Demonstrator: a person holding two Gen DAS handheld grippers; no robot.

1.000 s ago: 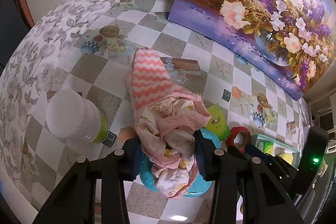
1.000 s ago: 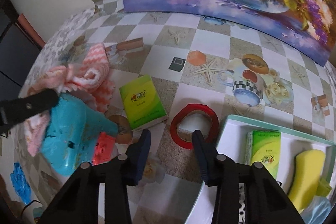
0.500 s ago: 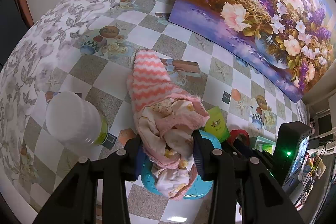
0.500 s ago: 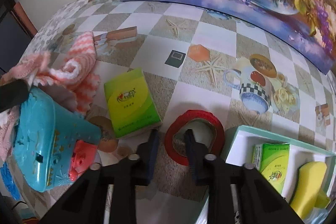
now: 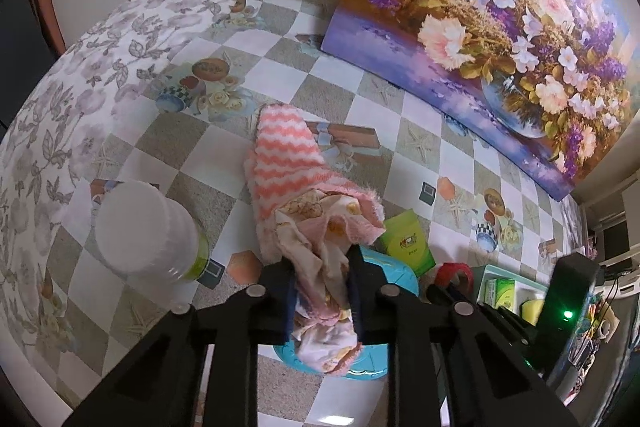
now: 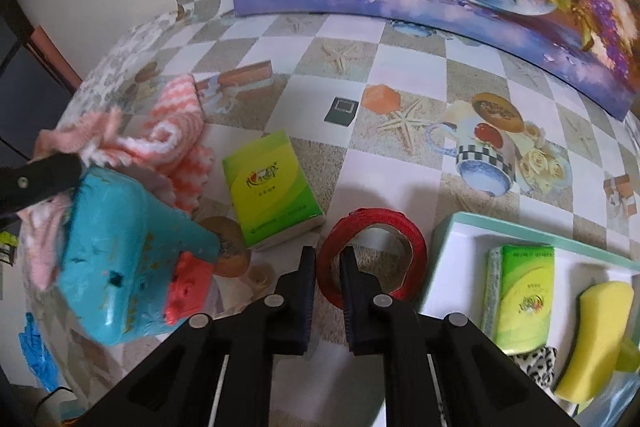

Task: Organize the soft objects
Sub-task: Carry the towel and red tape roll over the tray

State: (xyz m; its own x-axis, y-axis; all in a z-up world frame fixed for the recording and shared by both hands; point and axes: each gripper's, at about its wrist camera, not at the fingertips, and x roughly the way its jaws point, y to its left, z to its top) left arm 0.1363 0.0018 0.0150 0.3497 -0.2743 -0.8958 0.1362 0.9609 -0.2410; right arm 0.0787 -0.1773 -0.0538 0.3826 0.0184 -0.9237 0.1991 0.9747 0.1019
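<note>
Left gripper (image 5: 322, 279) jaws, just closing, clamp pink cloth (image 5: 320, 247); right gripper (image 6: 327, 269), likewise closing, pinches red tape ring (image 6: 374, 255). Tray (image 6: 452, 247) holds tissue pack, sponge; loose tissue pack (image 6: 272, 187) remains on table

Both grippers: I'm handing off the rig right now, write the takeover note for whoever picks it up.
Left gripper: jaws just closed on the pink cloth bundle, which drapes over the teal toy.
Right gripper: jaws just closed on the near rim of the red tape ring, on the table beside the tray.
Done: the white tray holds a green tissue pack and a yellow sponge.
Left: the bundle and the other tissue pack lie outside the tray.
</note>
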